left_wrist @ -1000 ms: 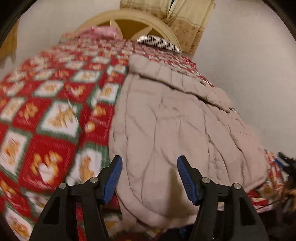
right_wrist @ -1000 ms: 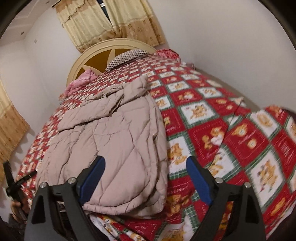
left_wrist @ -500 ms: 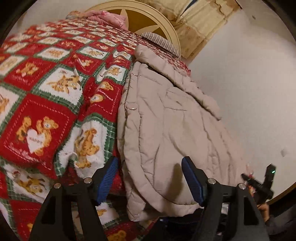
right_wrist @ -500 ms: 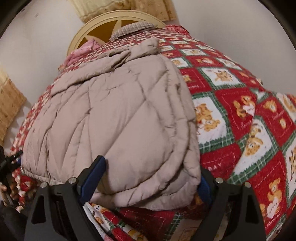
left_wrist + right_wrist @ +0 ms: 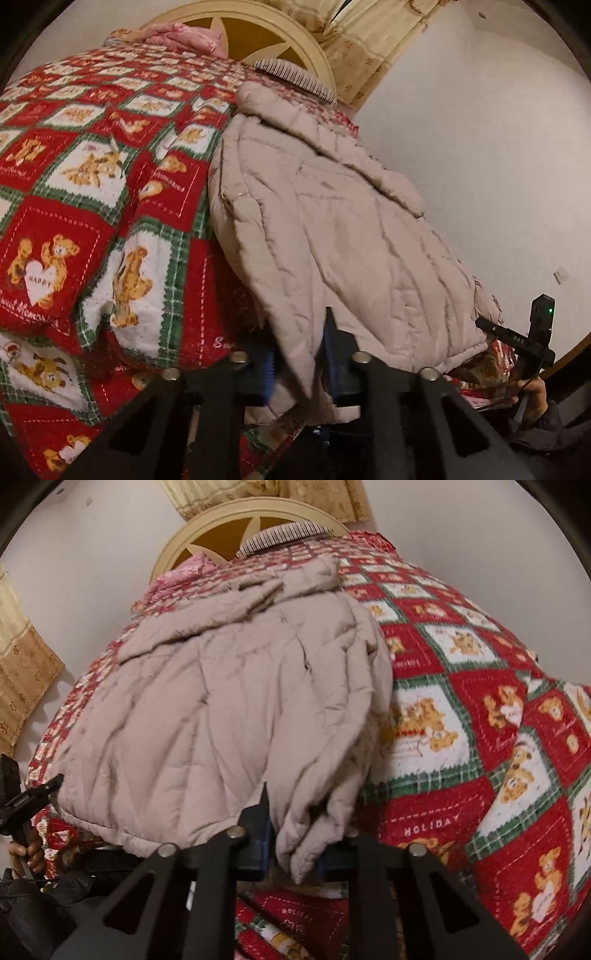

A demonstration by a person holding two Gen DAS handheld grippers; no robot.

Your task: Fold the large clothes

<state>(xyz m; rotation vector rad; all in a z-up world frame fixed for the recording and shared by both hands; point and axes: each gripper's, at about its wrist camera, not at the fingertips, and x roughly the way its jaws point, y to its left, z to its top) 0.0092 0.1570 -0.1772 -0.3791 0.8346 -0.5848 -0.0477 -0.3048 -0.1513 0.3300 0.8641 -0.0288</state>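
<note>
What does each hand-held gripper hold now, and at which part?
Both hold the beige quilted padded jacket at its near hem: the left hand-held gripper at one hem corner, the right hand-held gripper at the other.

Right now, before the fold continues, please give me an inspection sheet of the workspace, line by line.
Surface: bed with a red bear-pattern blanket.
Job's things: beige quilted coat lying on the blanket, its near hem over the bed edge.
Clutter: striped pillow and pink bedding by the headboard.
Grippers: left gripper and right gripper each shut on the coat hem.
Cables: nothing seen.
Surroundings: white wall, yellow curtains.
</note>
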